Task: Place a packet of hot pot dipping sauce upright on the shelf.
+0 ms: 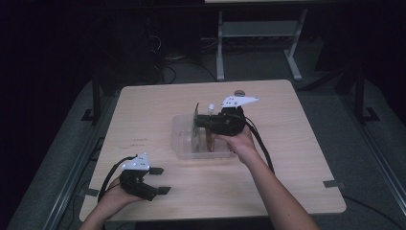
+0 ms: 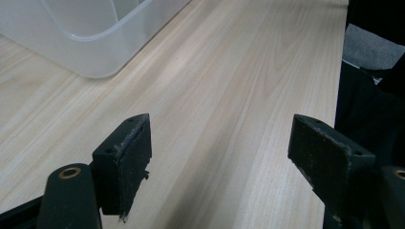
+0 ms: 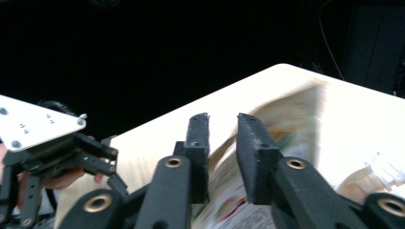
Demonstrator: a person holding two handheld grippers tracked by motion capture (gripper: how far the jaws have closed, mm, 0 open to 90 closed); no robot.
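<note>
My right gripper [image 1: 200, 120] hovers over a clear plastic bin [image 1: 179, 143] in the middle of the table, pointing left. Its jaws [image 3: 223, 121] stand a little apart, and their pads press on nothing. Just beyond them is a flat printed packet [image 3: 286, 119], blurred, with its lower part running behind the gap. In the high view the packet [image 1: 195, 127] stands on edge inside the bin. My left gripper [image 1: 160, 179] rests near the table's front left corner, wide open [image 2: 219, 157] with bare wood between the jaws.
A small white bottle [image 1: 210, 106] sits by the bin's far side, and a dark round object [image 1: 239, 93] lies near the back edge. The bin's corner [image 2: 95, 43] lies ahead of the left gripper. Beyond the table are dark floor and a desk frame [image 1: 258, 43].
</note>
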